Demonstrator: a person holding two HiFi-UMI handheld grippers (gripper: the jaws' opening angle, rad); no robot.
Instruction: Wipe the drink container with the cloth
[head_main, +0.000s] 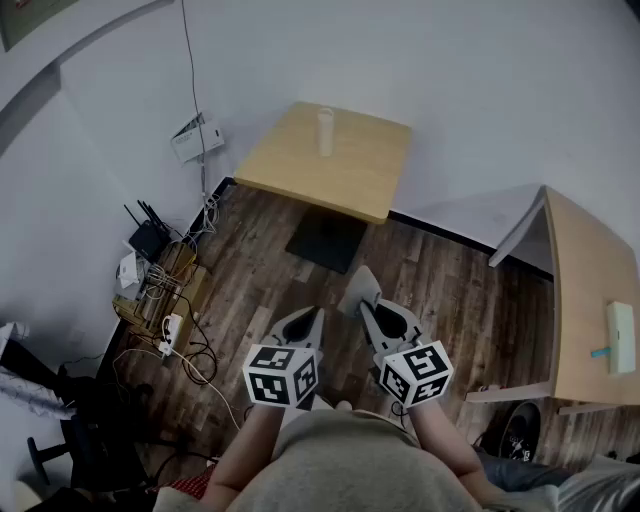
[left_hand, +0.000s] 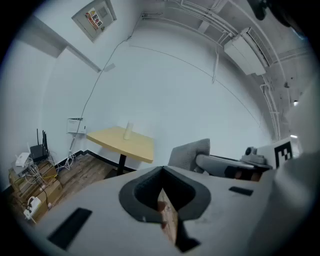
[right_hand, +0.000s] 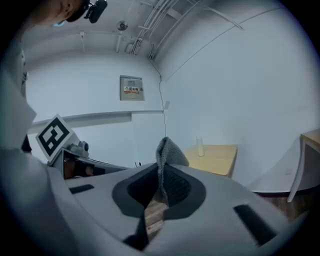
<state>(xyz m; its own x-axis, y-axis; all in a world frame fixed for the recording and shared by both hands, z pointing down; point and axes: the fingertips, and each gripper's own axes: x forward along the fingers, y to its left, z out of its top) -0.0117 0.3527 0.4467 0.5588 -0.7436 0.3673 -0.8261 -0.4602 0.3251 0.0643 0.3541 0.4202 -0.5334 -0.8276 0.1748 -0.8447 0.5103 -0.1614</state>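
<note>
Standing upright near the far edge of a pale wooden tabletop (head_main: 345, 170), the drink container (head_main: 325, 131) is a slim whitish cylinder, too small and distant in every view for a cap, label or contents to be made out. It is well apart from both grippers, which are held low and close to the person's body over the dark plank floor (head_main: 440, 290). The right gripper (head_main: 372, 308) has its jaws clenched on a grey knitted cloth (right_hand: 167, 155). In the right gripper view a fold of it rises above the jaws while the rest disappears down into the seam between them, so its full extent cannot be seen. The left gripper (left_hand: 162, 186) has its jaws pressed together with nothing between them. The head view shows only the grippers' tapering fronts, as their marker cubes (head_main: 281, 375) cover the rear parts and the hands behind them. At the right a second table (head_main: 590, 300) is cut off by the frame edge, and a pale block (head_main: 621, 337) lies on it, too blurred to identify. A tangle of cables (head_main: 170, 320) and small boxes sits against the left wall.
</note>
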